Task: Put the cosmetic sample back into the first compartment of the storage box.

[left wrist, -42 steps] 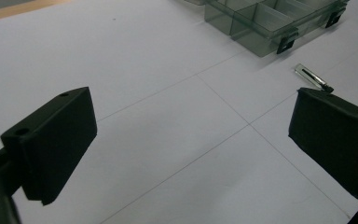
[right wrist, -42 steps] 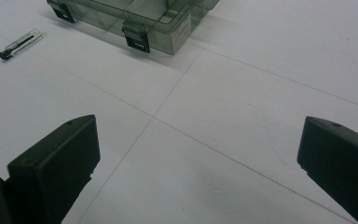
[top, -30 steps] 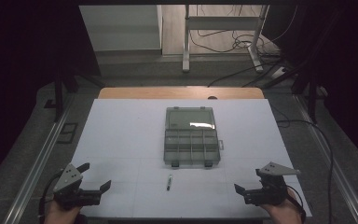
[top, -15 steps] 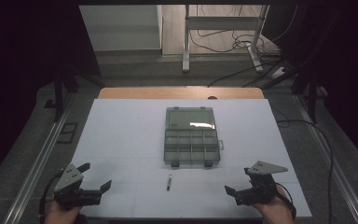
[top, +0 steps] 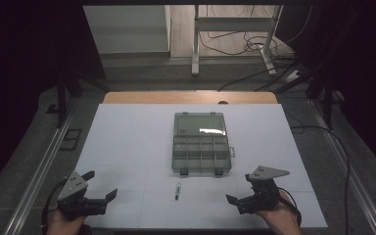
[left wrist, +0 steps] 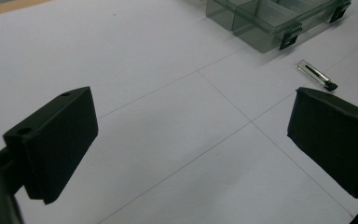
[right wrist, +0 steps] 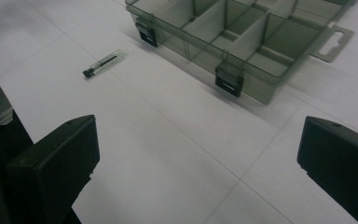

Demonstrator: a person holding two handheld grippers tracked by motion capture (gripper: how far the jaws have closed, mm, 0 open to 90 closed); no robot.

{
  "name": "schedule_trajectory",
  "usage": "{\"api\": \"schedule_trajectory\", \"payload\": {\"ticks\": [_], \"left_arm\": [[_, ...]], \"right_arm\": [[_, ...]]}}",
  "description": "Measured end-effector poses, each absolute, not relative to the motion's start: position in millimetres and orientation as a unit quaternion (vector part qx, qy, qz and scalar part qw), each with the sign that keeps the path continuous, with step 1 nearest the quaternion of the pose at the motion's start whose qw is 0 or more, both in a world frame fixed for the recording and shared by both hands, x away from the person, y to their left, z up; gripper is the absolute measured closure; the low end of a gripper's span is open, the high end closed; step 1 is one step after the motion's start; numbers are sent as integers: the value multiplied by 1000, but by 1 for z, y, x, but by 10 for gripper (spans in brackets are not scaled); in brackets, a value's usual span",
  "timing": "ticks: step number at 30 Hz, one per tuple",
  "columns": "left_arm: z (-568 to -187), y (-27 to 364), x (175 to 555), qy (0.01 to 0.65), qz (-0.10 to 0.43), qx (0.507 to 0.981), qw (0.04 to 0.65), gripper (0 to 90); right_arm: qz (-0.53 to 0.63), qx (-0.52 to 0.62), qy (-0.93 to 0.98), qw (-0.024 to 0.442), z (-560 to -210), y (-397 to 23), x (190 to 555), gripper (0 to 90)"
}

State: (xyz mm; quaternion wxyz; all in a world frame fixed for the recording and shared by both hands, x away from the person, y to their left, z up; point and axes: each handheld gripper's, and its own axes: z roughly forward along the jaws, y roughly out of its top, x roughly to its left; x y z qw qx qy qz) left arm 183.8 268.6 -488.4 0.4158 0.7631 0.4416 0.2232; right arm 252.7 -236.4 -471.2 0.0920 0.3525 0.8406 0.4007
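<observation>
While the small clear tube (top: 177, 190) with its black cap lies flat on the white table (top: 127, 147), ahead and to the left of our right gripper (top: 238, 204) and well apart from it, we judge it to be the thing in hand. It sits just short of the front edge of the open grey compartment box (top: 200, 147), near the box's left latch (right wrist: 147, 36) but not touching it. We expect the tube to be very light, stiff and smooth, so it may roll or skid when a jaw nudges it; a thin plastic wall could also crack under a hard squeeze. We would take it across the middle of its length, jaws set square to its long axis, and close gently. Our right gripper has its jaws spread wide above bare table. Our left gripper (top: 100, 203) hovers farther off, to the tube's other side, with its jaws wide apart as well and nothing between them.
</observation>
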Motion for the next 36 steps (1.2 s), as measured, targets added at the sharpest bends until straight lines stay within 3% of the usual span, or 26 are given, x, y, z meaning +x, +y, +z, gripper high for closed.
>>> {"api": "schedule_trajectory", "payload": {"ticks": [36], "left_arm": [[-488,268,184,438,226,766,412,21]], "right_arm": [[397,288,870,49,-473,-171,268,0]]}}
